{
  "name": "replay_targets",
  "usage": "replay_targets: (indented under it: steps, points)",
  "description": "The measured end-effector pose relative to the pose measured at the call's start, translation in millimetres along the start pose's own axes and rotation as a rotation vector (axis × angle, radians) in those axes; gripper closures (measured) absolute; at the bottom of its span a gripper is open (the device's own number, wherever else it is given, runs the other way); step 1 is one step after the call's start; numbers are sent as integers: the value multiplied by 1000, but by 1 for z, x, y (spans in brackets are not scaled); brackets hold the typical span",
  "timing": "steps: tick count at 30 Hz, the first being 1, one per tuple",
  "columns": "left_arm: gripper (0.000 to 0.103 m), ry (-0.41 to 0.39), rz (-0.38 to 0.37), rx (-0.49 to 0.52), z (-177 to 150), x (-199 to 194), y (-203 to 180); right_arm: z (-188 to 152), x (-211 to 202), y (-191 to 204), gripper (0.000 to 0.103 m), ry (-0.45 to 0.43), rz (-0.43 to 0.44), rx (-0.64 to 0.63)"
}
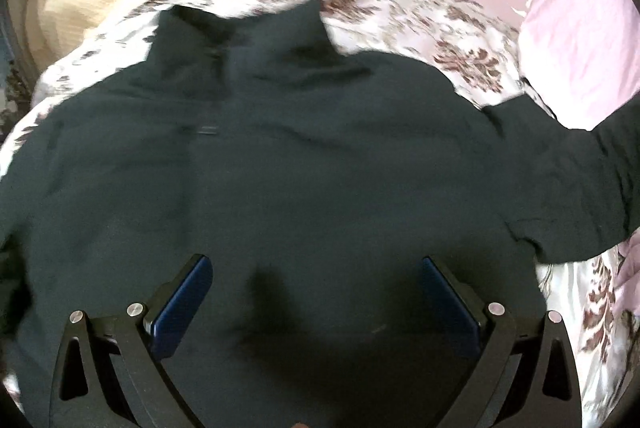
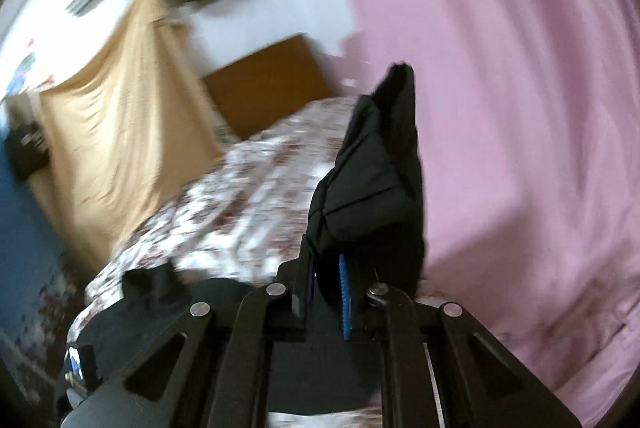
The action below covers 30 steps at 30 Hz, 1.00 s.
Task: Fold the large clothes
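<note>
Both grippers were busy: the left gripper point(image 1: 316, 292) hung wide open over the dark jacket point(image 1: 280, 167) on the floral bedspread point(image 1: 400, 3), while the right gripper point(image 2: 326, 292) pinched its sleeve point(image 2: 376, 167) up.

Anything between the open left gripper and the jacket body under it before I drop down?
Nothing visible. The left gripper hangs open over the dark jacket, only bare fabric between its fingers. The right gripper holds the sleeve off to the side.

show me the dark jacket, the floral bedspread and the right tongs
dark jacket point(image 1: 280, 155), left wrist view, on the chest panel spread flat on the bed
floral bedspread point(image 1: 420, 15), left wrist view, on a bare patch beyond the collar
right tongs point(image 2: 326, 292), right wrist view, midway between the tips, clamped on jacket fabric
</note>
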<state>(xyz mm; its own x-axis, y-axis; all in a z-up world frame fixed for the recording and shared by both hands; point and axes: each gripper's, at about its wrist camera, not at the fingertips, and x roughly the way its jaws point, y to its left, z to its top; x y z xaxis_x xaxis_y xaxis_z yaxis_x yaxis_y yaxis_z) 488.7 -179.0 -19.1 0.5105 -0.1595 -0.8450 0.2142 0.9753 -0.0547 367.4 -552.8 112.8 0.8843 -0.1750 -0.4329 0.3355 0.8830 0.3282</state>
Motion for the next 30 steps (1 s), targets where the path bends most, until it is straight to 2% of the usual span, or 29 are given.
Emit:
replay_targets:
  steps: [4, 7, 10, 16, 23, 30]
  points:
    - [0, -15, -15, -56, -5, -34, 61, -9, -3, 92, 93, 27, 119, -95]
    - [0, -16, -13, -89, -12, -56, 103, -34, 1, 162, 93, 63, 142, -195]
    - [0, -25, 19, -91, -22, -75, 140, -62, 9, 213, 93, 101, 139, -260]
    - [0, -18, 22, -133, -48, -97, 202, -132, 27, 289, 93, 217, 214, -303]
    - [0, -10, -22, -220, -72, -89, 242, -220, 33, 330, 93, 377, 317, -390]
    - [0, -5, -162, -310, -87, -70, 249, -280, 40, 358, 93, 553, 393, -453]
